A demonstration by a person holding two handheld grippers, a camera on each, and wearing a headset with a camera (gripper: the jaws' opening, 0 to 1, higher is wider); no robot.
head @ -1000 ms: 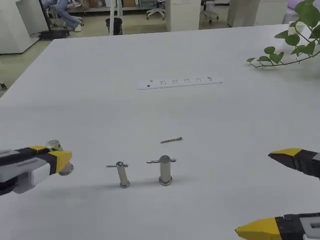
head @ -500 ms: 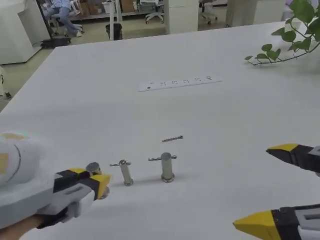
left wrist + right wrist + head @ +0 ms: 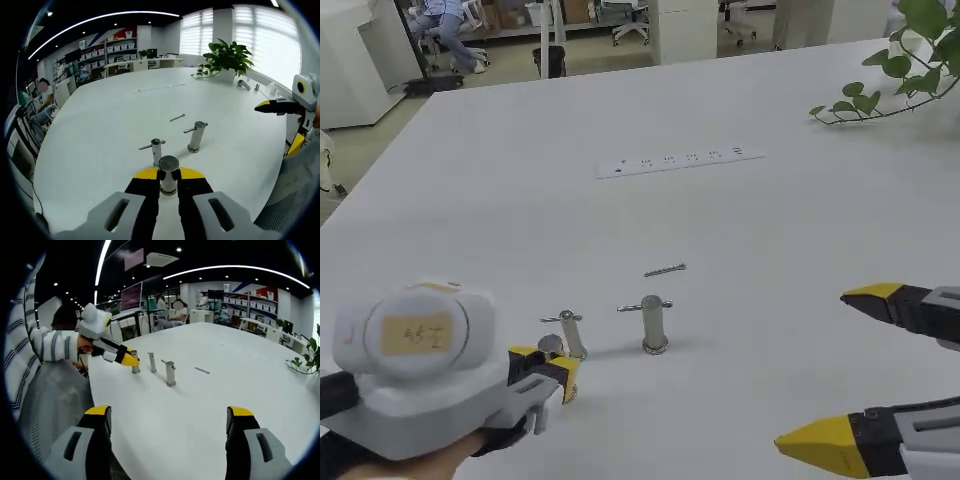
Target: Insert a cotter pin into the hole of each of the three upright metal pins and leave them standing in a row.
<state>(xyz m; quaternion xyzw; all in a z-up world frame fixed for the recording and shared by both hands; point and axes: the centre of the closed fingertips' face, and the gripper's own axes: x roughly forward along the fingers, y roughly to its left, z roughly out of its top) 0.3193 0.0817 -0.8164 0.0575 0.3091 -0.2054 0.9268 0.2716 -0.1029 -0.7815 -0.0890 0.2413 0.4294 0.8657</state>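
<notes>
At the table (image 3: 740, 210) | left gripper (image 3: 168, 176) jaws grasp metal pin (image 3: 168, 164), apparently upright | right gripper (image 3: 169, 411) jaws released

Open-plan office: shelving (image 3: 112, 50), window blinds (image 3: 260, 35), potted plant (image 3: 225, 55), long white table (image 3: 100, 125).

We saw yellow tips on the black-and-grey left gripper (image 3: 548, 364), silver metal pins (image 3: 654, 325) on a white tabletop (image 3: 770, 220), and a white sleeve (image 3: 50, 345) striped black.
</notes>
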